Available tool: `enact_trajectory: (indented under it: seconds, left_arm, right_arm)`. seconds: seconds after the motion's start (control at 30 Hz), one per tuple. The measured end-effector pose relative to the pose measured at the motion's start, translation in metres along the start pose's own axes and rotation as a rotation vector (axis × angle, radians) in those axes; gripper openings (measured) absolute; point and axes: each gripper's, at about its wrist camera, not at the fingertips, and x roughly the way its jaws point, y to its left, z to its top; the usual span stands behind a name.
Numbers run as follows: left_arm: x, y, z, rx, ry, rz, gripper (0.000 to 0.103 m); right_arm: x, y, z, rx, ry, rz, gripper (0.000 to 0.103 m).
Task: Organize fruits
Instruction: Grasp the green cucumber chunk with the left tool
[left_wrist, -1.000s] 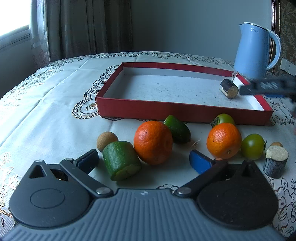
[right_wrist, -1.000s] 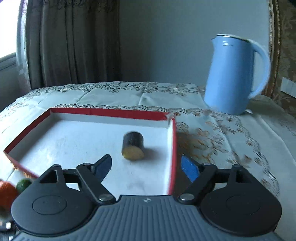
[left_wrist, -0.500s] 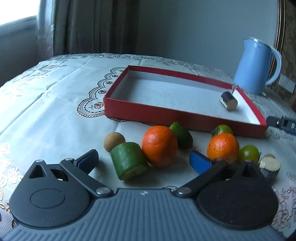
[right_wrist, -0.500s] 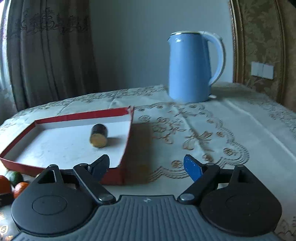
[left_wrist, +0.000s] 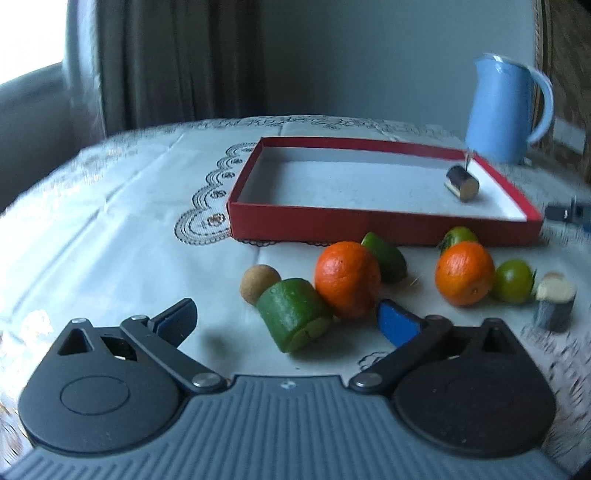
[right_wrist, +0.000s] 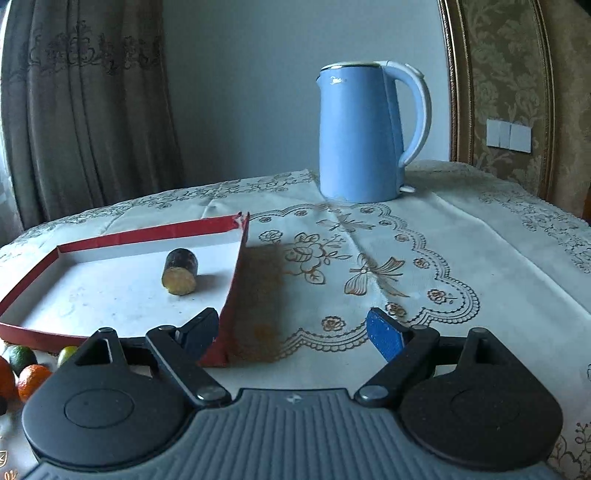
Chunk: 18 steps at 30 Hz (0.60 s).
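A red tray (left_wrist: 369, 223) holds one dark cut piece (left_wrist: 461, 182) lying on its side near the right wall. In front of the tray lie loose fruits: a brown round fruit (left_wrist: 258, 284), a green cut chunk (left_wrist: 295, 314), two oranges (left_wrist: 347, 284) (left_wrist: 463, 273), a green wedge (left_wrist: 386, 254), a small green fruit (left_wrist: 513, 280) and a dark cut stub (left_wrist: 554, 302). My left gripper (left_wrist: 288, 321) is open, with the green chunk just ahead between its fingers and the pads apart from it. My right gripper (right_wrist: 291, 330) is open and empty beside the tray's (right_wrist: 231, 295) near right corner.
A blue kettle (right_wrist: 360, 133) stands on the embroidered tablecloth behind the tray's right end. Curtains hang at the back left. A chair back rises at the right. Cloth to the right of the tray carries only its pattern.
My right gripper has drawn back out of the tray to the right, leaving the dark piece inside. The left view has swung slightly, so the fruits sit further right.
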Motion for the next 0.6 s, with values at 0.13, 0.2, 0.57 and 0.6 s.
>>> enact_trajectory:
  seconds: [0.13,0.2,0.57,0.6]
  left_arm:
    - [-0.0037,-0.0026,-0.0040,0.050,-0.008,-0.040,0.089]
    - [-0.0034,-0.0037,-0.0043,0.057,-0.016,-0.041,0.086]
    - [-0.0080,-0.0030,-0.0043,0.054,-0.023,-0.099,0.060]
    - [-0.0089,-0.0026,-0.0048,0.054,-0.023,-0.099,0.059]
  right_arm:
    - [0.0022,0.0004,-0.0003,0.000,0.009,-0.003,0.088]
    - [0.0024,0.0003,-0.0004,0.000,0.008,-0.005,0.088]
    - [0.0031,0.0002,-0.0002,0.004,0.009,-0.006,0.088]
    - [0.0031,0.0001,-0.0002,0.004,0.009,-0.006,0.088]
